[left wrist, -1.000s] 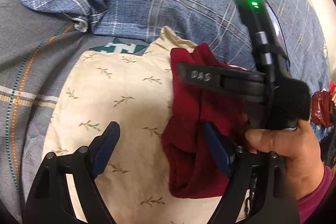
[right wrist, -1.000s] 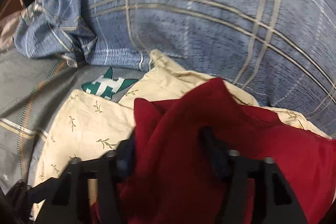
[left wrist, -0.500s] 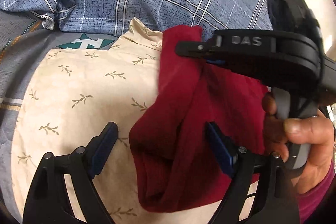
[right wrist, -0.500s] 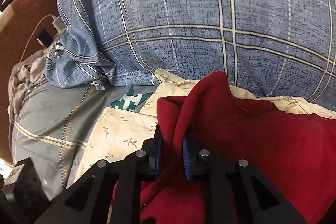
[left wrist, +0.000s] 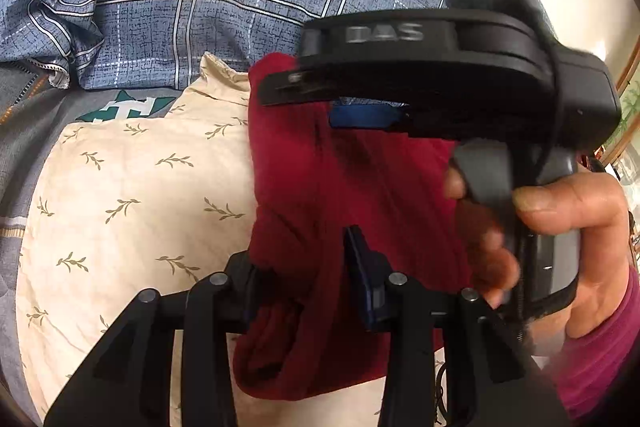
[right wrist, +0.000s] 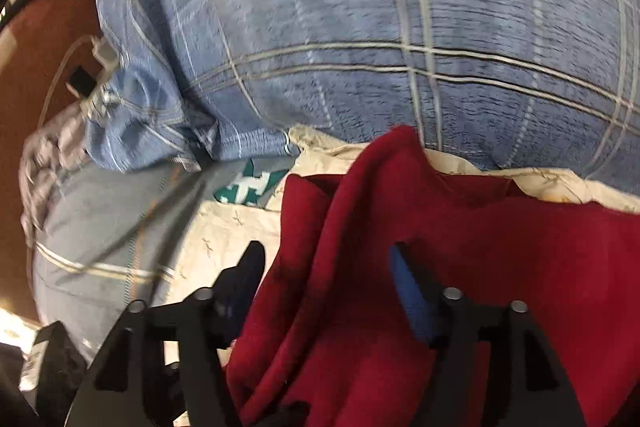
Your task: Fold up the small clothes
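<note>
A dark red garment [left wrist: 340, 195] lies bunched on a cream leaf-print pillow [left wrist: 132, 195]. My left gripper [left wrist: 304, 267] has closed in on the garment's lower fold, with red cloth between its blue pads. My right gripper [right wrist: 324, 279] stands with its jaws apart, red cloth [right wrist: 500, 259] draped between and over them. In the left wrist view the right gripper [left wrist: 360, 99] shows from the side, held by a hand [left wrist: 560, 227] over the garment's top edge.
A blue plaid quilt [right wrist: 360, 27] is heaped behind the pillow. A grey striped sheet [right wrist: 100, 227] covers the bed on the left. A charger and cable [right wrist: 92, 67] lie at the far left by a brown wooden surface.
My left gripper's jaws closed from wide open onto the garment's lower fold. My right gripper, pinching the cloth half a second ago, opened its jaws.
</note>
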A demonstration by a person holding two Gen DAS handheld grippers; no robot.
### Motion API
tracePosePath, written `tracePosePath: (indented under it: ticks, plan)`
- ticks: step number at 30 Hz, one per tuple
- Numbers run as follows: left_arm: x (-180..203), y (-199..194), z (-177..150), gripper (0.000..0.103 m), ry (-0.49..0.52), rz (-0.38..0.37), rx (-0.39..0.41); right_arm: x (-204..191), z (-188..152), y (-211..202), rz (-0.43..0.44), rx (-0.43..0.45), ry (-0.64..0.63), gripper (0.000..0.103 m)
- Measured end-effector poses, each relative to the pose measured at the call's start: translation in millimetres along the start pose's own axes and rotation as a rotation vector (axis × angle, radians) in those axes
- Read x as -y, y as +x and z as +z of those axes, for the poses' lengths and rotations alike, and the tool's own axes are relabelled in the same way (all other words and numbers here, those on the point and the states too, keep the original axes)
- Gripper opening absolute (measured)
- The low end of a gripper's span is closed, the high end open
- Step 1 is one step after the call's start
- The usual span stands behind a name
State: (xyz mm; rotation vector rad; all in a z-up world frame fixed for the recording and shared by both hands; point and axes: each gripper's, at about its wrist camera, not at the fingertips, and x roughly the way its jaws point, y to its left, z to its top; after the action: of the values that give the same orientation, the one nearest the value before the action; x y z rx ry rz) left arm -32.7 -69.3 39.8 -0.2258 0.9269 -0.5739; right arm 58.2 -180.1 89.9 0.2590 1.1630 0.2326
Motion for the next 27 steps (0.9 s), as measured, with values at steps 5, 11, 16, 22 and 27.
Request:
tracePosePath:
  ticks: [5, 11, 16, 22, 27]
  plan:
    - [1, -1, -1, 0.037, 0.004, 0.013, -0.006, -12, 5, 30, -0.118, -0.060, -0.077, 0.058]
    - [-4, 0, -4, 0.082, -0.029, 0.075, -0.022, -1, -4, 11, -0.067, 0.028, -0.086, 0.023]
    - [-2, 8, -9, 0.082, -0.017, 0.087, -0.023, 6, -2, -6, -0.035, 0.061, -0.075, 0.022]
    - [-2, 10, -9, 0.066, -0.015, 0.072, -0.010, 16, -4, -15, -0.019, 0.073, -0.050, 0.021]
    - [11, 7, -12, 0.037, 0.035, 0.069, -0.013, 18, -7, -24, -0.028, 0.073, -0.060, 0.021]
